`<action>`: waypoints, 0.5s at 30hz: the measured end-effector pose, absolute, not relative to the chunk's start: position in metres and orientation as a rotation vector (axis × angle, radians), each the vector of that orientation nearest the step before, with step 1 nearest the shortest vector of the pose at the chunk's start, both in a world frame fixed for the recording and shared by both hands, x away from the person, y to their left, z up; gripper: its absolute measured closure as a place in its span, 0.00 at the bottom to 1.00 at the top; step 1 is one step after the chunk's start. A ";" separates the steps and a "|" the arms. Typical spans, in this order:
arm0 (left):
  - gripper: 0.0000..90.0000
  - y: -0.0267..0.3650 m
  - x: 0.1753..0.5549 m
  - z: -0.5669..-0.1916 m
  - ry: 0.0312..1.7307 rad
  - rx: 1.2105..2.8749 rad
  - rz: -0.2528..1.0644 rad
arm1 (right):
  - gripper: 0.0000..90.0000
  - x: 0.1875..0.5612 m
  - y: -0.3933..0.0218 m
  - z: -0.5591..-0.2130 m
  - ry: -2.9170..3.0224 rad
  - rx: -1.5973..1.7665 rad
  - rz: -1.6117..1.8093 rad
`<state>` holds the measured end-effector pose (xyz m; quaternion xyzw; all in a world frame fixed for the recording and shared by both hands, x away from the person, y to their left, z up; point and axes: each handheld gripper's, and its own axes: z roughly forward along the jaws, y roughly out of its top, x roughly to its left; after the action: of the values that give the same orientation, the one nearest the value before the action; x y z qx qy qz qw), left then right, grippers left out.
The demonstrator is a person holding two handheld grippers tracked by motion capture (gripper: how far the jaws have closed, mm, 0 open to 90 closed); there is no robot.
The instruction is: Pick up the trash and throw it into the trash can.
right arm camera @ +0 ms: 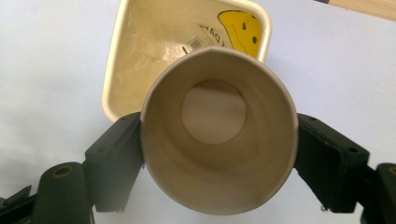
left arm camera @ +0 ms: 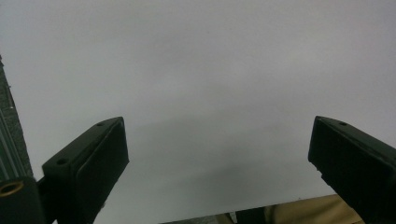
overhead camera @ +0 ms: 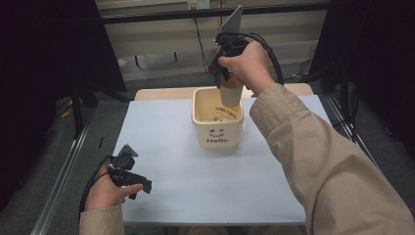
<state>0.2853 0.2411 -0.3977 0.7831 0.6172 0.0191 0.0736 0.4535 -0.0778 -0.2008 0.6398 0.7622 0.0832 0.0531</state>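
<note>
My right gripper (overhead camera: 224, 84) points down over a cream square bin (overhead camera: 218, 134) printed with a smiley and "Hello". It is shut on a tan paper cup (overhead camera: 231, 93), which hangs upright just above the bin's back edge. In the right gripper view the two black jaws press the cup (right arm camera: 215, 154) at its rim from both sides, squeezing it slightly oval; the cup is empty. Below it the bin (right arm camera: 135, 28) holds crumpled clear wrapping and something yellow with a face. My left gripper (overhead camera: 142, 187) rests at the table's front left, its jaws wide apart over bare sheet (left arm camera: 219, 158).
A pale blue-white sheet (overhead camera: 171, 161) covers the table, with a wooden edge (overhead camera: 161, 93) at the back. Metal rails (overhead camera: 63, 171) run along the left side. Dark curtains stand to both sides.
</note>
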 end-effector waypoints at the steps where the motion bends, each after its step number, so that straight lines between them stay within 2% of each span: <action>1: 0.05 0.241 0.285 -0.398 1.851 2.350 0.055 | 0.24 0.454 -0.077 -0.204 2.323 1.936 0.258; 15: 0.05 0.243 0.284 -0.396 1.845 2.336 0.048 | 0.23 0.464 -0.064 -0.242 2.354 1.940 0.226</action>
<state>0.2840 0.2433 -0.3958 0.7819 0.6177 0.0159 0.0822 0.4640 -0.0642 -0.2421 0.6337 0.7690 0.0737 0.0413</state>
